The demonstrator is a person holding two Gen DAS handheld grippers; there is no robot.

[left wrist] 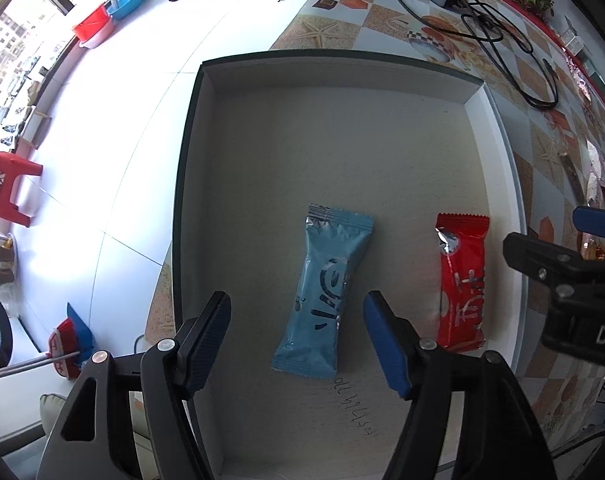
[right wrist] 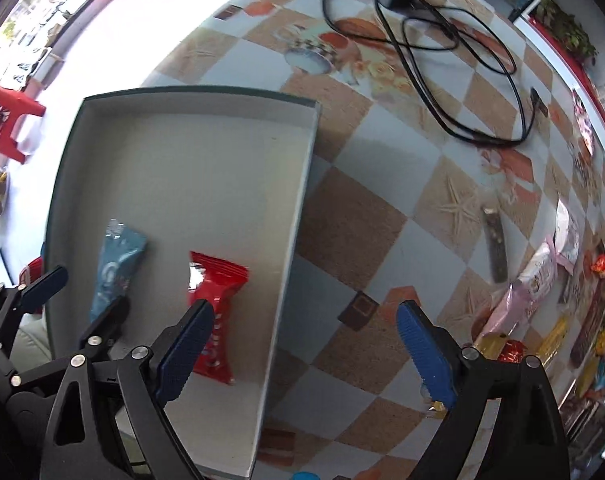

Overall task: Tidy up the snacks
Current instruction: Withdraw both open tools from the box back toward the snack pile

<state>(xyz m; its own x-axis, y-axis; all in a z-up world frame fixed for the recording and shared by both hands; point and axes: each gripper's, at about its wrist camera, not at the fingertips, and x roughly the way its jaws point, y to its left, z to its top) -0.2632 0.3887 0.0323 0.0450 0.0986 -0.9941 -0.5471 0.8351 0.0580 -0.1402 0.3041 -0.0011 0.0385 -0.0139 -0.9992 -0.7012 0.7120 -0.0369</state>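
Observation:
A shallow grey box (left wrist: 342, 57) with dark green outer walls sits on the patterned table. Two snack packets lie flat on its floor: a blue packet (left wrist: 322, 296) and, to its right, a red packet (left wrist: 462, 280). My left gripper (left wrist: 296, 340) points down into the box and stands open, its fingers on either side of the blue packet's lower half without pressing it. My right gripper (right wrist: 306, 348) is open too and straddles the box's right wall (right wrist: 298, 220). Its left finger hovers over the red packet (right wrist: 216, 280), beside the blue packet (right wrist: 118, 264).
A black cable and power adapter (right wrist: 422, 40) lie on the table beyond the box. Several loose snacks (right wrist: 542, 280) and a dark bar (right wrist: 496, 248) lie at the right. The table's edge runs just left of the box, above a white floor with a red stool (left wrist: 10, 188).

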